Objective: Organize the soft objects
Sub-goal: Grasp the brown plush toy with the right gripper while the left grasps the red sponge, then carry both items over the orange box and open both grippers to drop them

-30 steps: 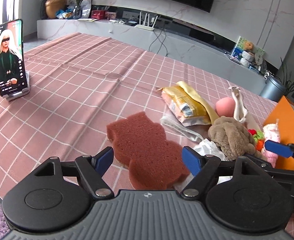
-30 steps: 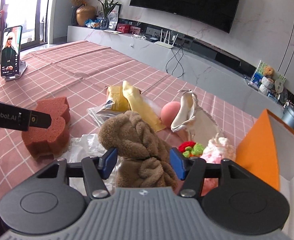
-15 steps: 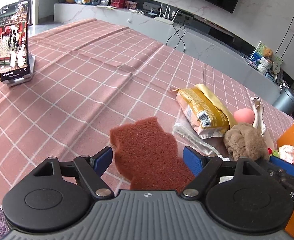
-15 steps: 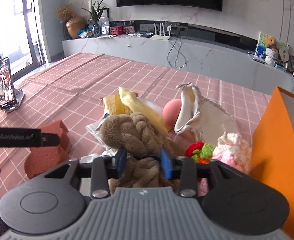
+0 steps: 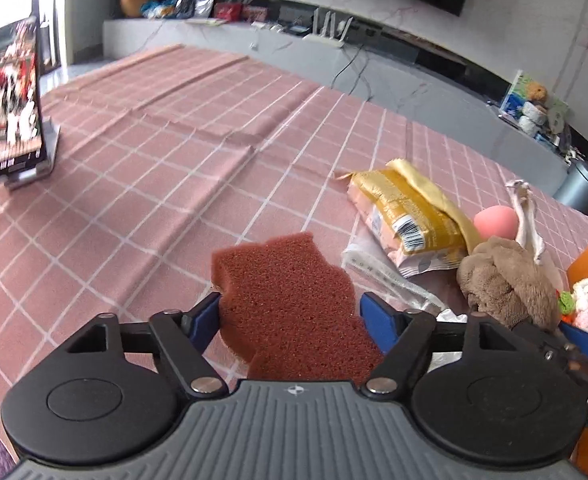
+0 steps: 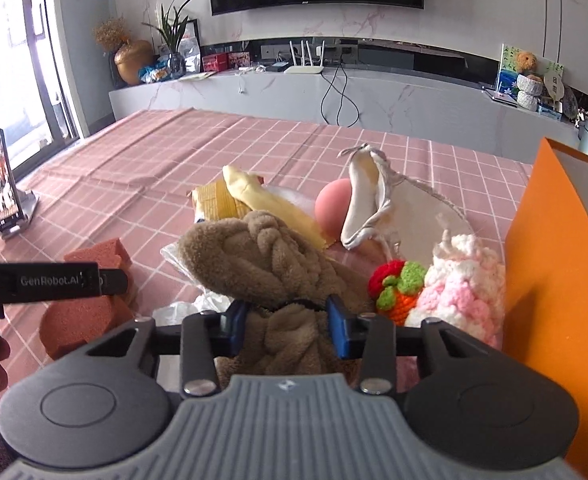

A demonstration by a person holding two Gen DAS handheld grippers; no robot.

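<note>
My left gripper (image 5: 292,316) is shut on a red-brown sponge (image 5: 290,296) that sits between its blue pads above the pink checked cloth. The sponge also shows in the right wrist view (image 6: 88,308), behind the left gripper's finger. My right gripper (image 6: 288,322) is shut on a brown braided plush piece (image 6: 270,260), also seen in the left wrist view (image 5: 505,280). Beside it lie a pink-and-white knitted toy (image 6: 461,280), a red, green and orange crochet piece (image 6: 397,286), a pink ball (image 6: 333,212) and a white pouch (image 6: 367,204).
An orange box (image 6: 557,280) stands at the right. A yellow snack packet (image 5: 405,216) and clear wrappers lie in the middle. A phone on a stand (image 5: 12,100) is at the far left. A low TV bench runs behind the table.
My right gripper closed on the brown plush and lifted it. My left gripper moved forward and closed its pads on the sponge.
</note>
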